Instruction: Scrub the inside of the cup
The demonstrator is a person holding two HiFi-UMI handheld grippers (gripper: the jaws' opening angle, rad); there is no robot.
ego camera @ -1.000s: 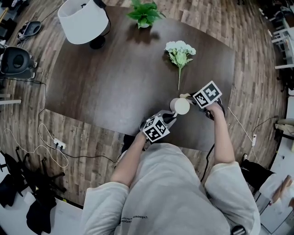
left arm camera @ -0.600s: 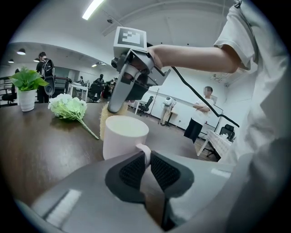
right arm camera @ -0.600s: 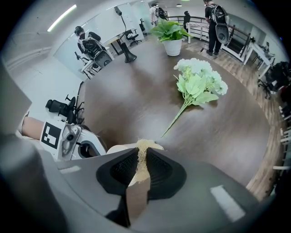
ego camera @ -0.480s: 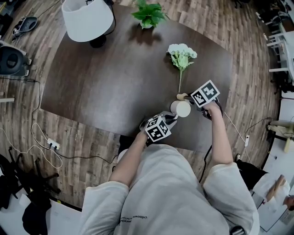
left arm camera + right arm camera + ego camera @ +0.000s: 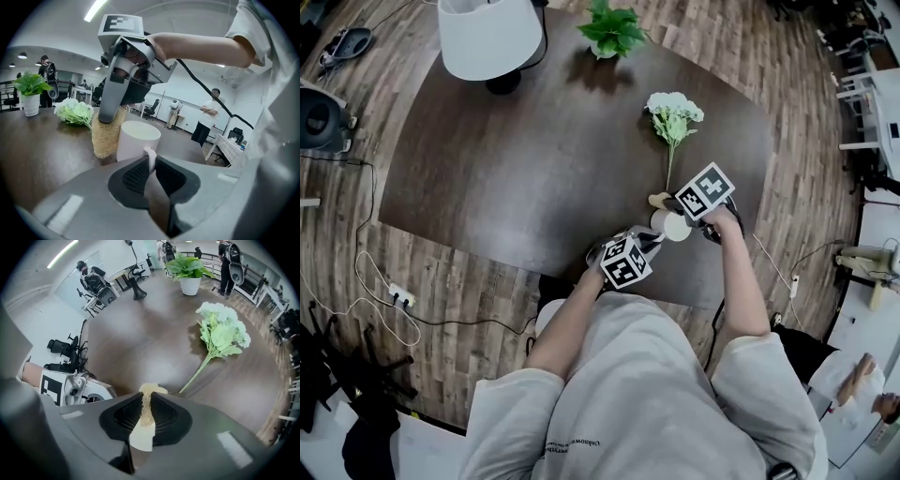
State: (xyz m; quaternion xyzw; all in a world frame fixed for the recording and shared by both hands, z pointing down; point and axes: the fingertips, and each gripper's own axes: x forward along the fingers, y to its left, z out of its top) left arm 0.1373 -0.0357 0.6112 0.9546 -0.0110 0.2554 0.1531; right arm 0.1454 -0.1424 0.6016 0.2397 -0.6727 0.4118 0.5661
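A white cup (image 5: 671, 225) (image 5: 136, 140) stands upright on the dark table (image 5: 534, 169) near its front edge. My left gripper (image 5: 645, 242) (image 5: 151, 161) is shut on the cup's handle (image 5: 149, 157). My right gripper (image 5: 677, 206) (image 5: 146, 406) is shut on a tan loofah scrubber (image 5: 148, 399) (image 5: 107, 133). In the left gripper view the scrubber hangs just outside the cup's far left side, its lower end at the table. The cup's inside is not visible.
A bunch of white flowers (image 5: 672, 114) (image 5: 219, 331) lies just beyond the cup. A potted plant (image 5: 612, 30) and a white lamp shade (image 5: 487, 36) stand at the table's far side. Cables (image 5: 384, 291) run over the wood floor at left. People stand in the background.
Both grippers, the cup and the scrubber keep the same grip and relation. The right gripper with the scrubber has edged slightly left, closer to the cup.
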